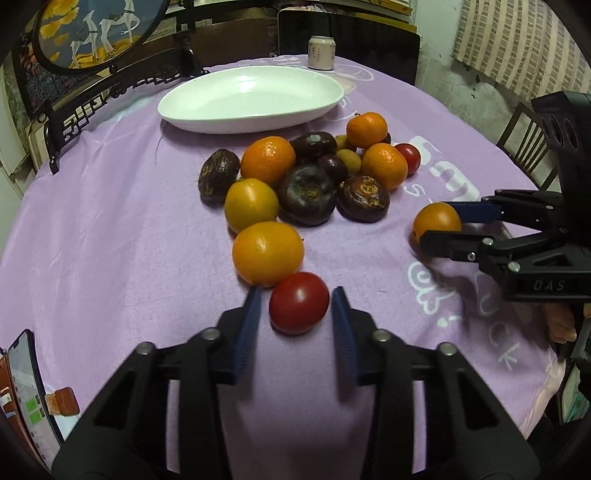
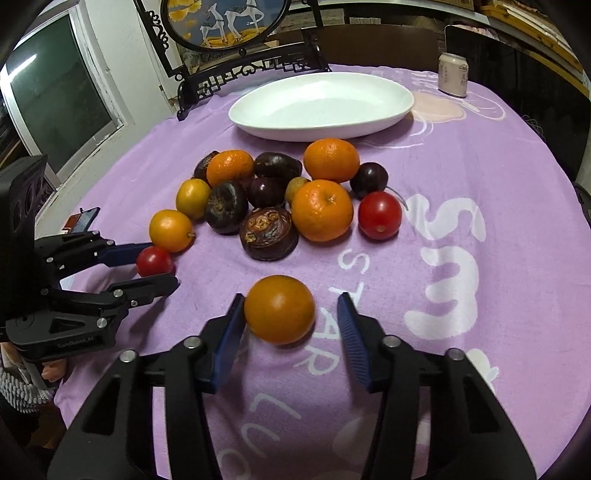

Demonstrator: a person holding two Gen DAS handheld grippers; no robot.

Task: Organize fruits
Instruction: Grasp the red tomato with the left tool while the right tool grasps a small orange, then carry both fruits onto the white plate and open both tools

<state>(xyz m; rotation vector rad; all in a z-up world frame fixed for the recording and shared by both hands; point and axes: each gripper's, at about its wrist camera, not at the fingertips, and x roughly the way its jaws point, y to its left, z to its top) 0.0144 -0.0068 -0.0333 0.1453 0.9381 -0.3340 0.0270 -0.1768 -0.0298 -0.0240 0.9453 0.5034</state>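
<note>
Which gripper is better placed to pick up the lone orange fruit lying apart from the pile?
Right. The orange fruit lies between the right gripper fingers, while the left gripper straddles a red tomato instead.

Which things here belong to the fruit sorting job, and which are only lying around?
For the job:
fruit pile
red tomato
orange fruit
white dish
left gripper
right gripper

Lying about:
can
phone
framed picture

Ahead of the grippers, past the lilac tablecloth [image 1: 110, 221], stands a dark carved screen [image 2: 236, 70] with a round deer painting [image 1: 92, 29]. Left of it is a window [image 2: 55, 107]; right, a brick-patterned curtain [image 1: 524, 48] and a wooden chair [image 1: 524, 136].
</note>
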